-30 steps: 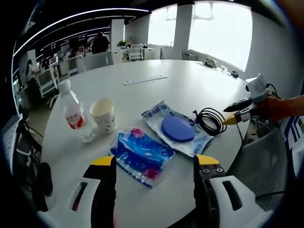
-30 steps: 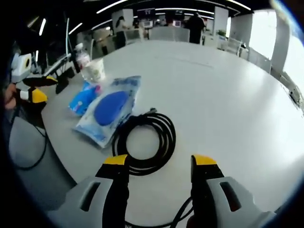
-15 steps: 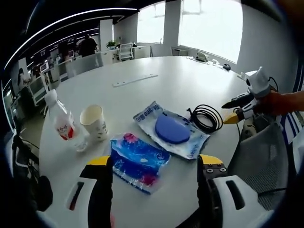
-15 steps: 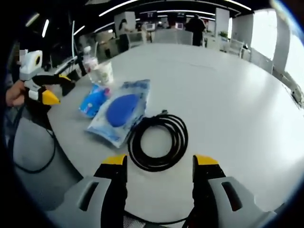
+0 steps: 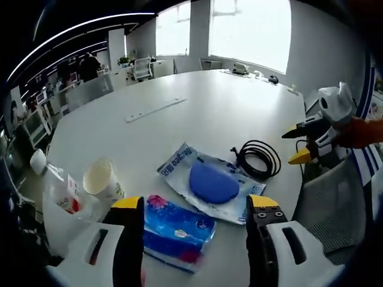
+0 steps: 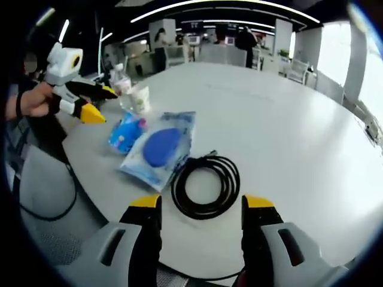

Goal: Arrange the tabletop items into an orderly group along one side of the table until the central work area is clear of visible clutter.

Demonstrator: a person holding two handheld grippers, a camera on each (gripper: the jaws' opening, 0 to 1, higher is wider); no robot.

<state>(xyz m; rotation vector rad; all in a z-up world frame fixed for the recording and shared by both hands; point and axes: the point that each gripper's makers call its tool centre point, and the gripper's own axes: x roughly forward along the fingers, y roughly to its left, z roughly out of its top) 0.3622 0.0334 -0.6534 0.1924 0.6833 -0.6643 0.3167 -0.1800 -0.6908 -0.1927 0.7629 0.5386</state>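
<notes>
five items lie bunched near one edge of the round white desk (image 5: 239,101), both grippers hovering open and empty.

the left gripper (image 5: 195,209) has its fingers spread wide over the small blue printed packet (image 5: 176,230) at the desk edge. just beside the packet lies the clear pouch holding a blue round pad (image 5: 209,182), then the coiled black cable (image 5: 258,159). the white paper cup (image 5: 100,179) and the clear plastic bottle with a red label (image 5: 60,186) stand together near the same edge. the right gripper (image 6: 200,206), fingers wide apart with nothing between them, hangs off the desk edge near the cable (image 6: 206,185).
</notes>
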